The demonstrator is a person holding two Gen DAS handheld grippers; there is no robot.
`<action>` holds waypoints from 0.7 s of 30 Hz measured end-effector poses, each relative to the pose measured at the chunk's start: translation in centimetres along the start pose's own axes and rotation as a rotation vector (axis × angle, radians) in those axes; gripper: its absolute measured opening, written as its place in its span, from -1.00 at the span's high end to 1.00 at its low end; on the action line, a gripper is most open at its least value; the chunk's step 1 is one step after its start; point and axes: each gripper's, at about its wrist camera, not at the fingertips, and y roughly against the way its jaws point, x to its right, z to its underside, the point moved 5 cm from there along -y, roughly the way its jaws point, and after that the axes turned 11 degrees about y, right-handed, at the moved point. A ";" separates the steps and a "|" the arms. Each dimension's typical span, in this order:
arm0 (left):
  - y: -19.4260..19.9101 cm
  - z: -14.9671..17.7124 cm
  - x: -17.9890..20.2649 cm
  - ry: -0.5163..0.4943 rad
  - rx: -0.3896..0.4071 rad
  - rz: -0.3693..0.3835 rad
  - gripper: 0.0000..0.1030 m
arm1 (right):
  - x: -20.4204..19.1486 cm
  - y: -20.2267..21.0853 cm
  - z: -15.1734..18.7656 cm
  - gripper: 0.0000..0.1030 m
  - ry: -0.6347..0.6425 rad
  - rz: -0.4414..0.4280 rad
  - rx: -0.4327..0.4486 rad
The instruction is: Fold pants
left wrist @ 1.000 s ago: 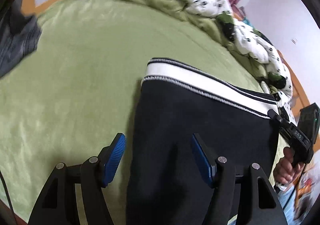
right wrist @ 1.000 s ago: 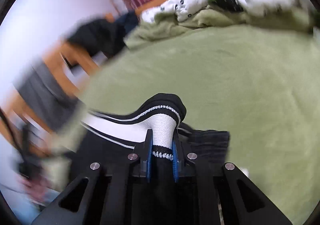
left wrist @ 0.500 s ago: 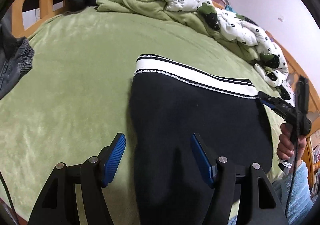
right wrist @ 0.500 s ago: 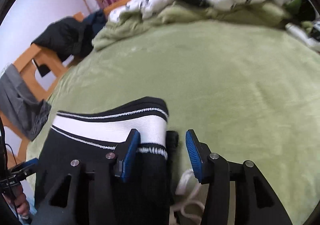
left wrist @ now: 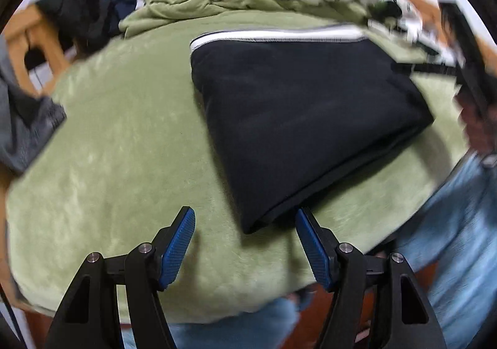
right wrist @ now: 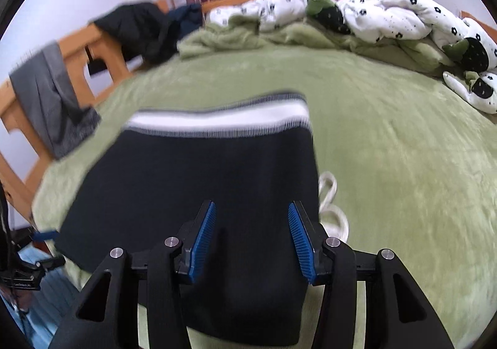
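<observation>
The black pants (left wrist: 295, 106) lie folded on the green blanket, their white striped waistband (left wrist: 279, 35) at the far edge. My left gripper (left wrist: 243, 215) is open, its blue pads (left wrist: 178, 243) either side of the fold's near corner without touching it. In the right wrist view, the pants (right wrist: 202, 187) fill the centre with the waistband (right wrist: 217, 119) beyond. My right gripper (right wrist: 252, 207) hovers open over the black cloth, nothing pinched. A white drawstring (right wrist: 329, 193) loops out at the pants' right edge.
The green blanket (right wrist: 403, 147) covers the bed. A white flowered quilt (right wrist: 388, 16) is heaped at the far side. A grey garment (right wrist: 52, 94) and dark clothes (right wrist: 136, 25) hang on the wooden bed frame (right wrist: 102, 53) at left. A person's blue clothing (left wrist: 459, 224) stands at the near edge.
My right gripper let go of the waistband and opened, then drew back over the pants. My left gripper pulled back toward the bed's near edge and rolled. The pants now lie flat.
</observation>
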 end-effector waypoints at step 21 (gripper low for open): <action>0.1 1.5 -2.7 0.283 -0.032 0.136 0.54 | -1.3 1.0 2.8 -0.06 0.047 0.047 0.004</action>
